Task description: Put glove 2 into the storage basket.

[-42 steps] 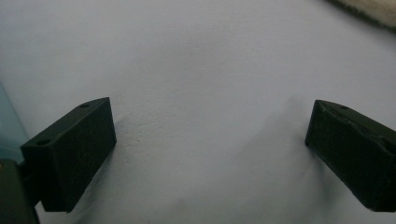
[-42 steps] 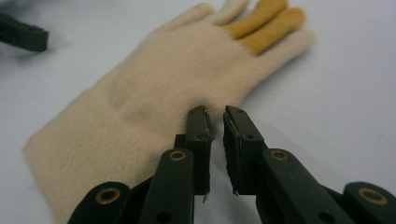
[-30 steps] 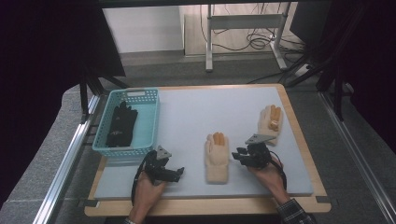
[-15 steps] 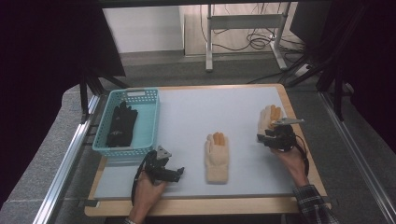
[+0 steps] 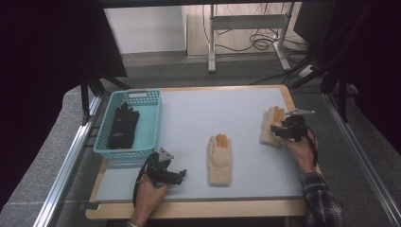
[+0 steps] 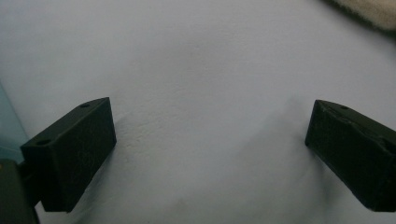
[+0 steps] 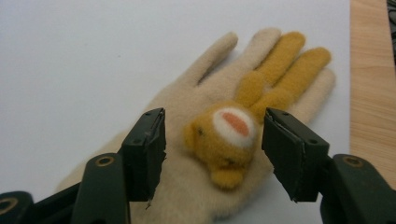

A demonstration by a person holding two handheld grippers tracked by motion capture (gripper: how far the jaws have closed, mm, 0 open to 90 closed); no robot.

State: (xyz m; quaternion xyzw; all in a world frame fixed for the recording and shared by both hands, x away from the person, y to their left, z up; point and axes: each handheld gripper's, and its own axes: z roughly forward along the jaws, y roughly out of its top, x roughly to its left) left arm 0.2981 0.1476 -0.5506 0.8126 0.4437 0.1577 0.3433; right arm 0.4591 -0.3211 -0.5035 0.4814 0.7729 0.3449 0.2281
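On the pale counter (image 5: 189,118), black glove (image 5: 122,126) already in basket (image 5: 152,124); right hand-held gripper (image 7: 212,154), jaws just widened, straddling far cream glove (image 7: 243,116) ungripped; left hand-held gripper (image 6: 210,149) released; middle cream glove (image 5: 220,160) waiting.

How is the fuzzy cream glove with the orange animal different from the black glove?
The fuzzy cream glove with the orange animal lies flat on the pale table; the black glove lies inside the blue plastic basket. The cream one sits between the right gripper's open jaws; the black one lies untouched. Both are gloves.
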